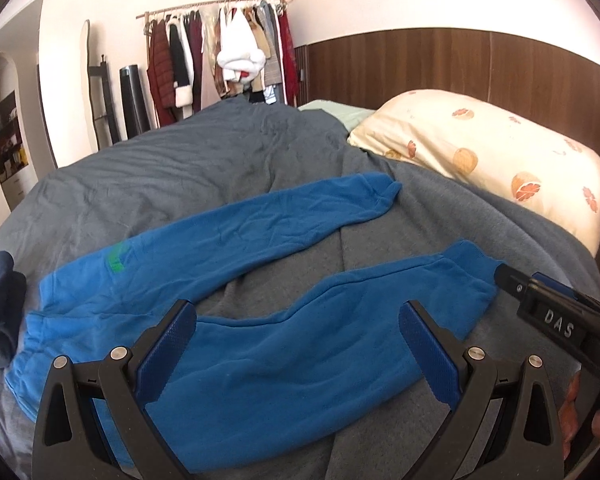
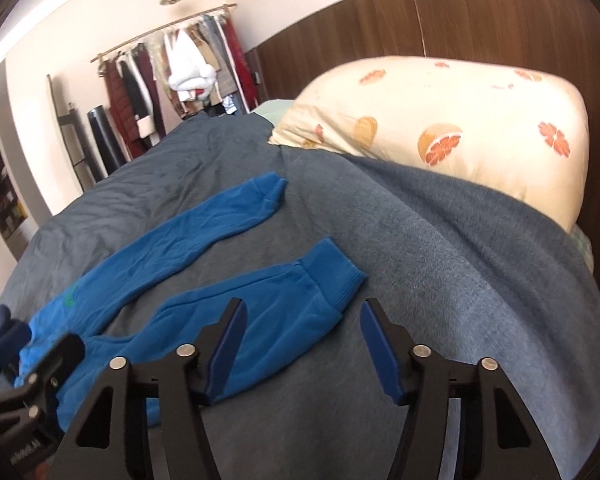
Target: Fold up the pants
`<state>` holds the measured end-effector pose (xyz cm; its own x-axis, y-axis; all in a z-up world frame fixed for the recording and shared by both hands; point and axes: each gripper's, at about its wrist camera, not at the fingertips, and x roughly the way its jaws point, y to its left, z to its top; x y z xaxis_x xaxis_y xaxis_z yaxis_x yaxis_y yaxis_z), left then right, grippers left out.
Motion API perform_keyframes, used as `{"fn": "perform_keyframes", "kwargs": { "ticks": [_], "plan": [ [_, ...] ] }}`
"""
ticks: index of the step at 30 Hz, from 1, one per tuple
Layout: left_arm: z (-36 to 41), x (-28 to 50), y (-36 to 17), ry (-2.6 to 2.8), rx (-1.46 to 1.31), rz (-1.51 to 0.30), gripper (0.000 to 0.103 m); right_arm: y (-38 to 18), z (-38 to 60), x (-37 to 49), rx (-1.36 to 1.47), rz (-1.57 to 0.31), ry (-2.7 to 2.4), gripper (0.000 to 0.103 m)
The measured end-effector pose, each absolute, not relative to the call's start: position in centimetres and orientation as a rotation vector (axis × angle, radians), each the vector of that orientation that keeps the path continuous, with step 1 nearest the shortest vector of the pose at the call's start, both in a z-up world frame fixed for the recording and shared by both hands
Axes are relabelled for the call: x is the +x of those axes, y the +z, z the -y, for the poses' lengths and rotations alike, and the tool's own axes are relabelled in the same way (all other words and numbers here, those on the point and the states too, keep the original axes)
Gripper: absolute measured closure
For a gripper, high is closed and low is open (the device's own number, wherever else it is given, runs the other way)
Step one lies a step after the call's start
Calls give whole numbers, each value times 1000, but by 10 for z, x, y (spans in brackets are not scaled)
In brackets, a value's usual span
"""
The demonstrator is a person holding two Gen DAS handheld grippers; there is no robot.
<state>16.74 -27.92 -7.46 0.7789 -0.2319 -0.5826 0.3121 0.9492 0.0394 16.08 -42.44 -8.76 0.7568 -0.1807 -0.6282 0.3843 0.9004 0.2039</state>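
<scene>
Blue sweatpants [image 1: 236, 248] lie spread flat on the grey blanket [image 1: 188, 168], waistband at the left and both legs reaching right toward the pillow. A green mark [image 1: 118, 258] shows near the hip. My left gripper [image 1: 298, 344] stands open above the near leg's thigh, with nothing pressed between its pads. In the right wrist view, my right gripper [image 2: 304, 340] is open just short of the near leg's cuff [image 2: 334, 280]; its left finger [image 2: 228, 344] overlaps the leg fabric. The far leg [image 2: 204, 220] lies apart from the near one. Each gripper shows at the edge of the other's view.
A cream pillow [image 1: 500, 160] with a citrus print leans on the wooden headboard [image 1: 460, 68] at the right. A dark blue folded garment [image 1: 0, 304] sits by the waistband at the left. Past the bed stands a rack of hanging clothes [image 1: 220, 52].
</scene>
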Motion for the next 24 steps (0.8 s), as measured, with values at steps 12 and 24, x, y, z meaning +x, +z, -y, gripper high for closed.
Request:
{"fn": "perform_keyframes", "kwargs": {
  "ticks": [12,24],
  "plan": [
    [290,169,-98,-305,160,-634,0,-116,460,193,432,-715,-356,55],
    [297,161,-96,-312,174,-627,0,-128,476,200,473,-732,-375,95]
  ]
}}
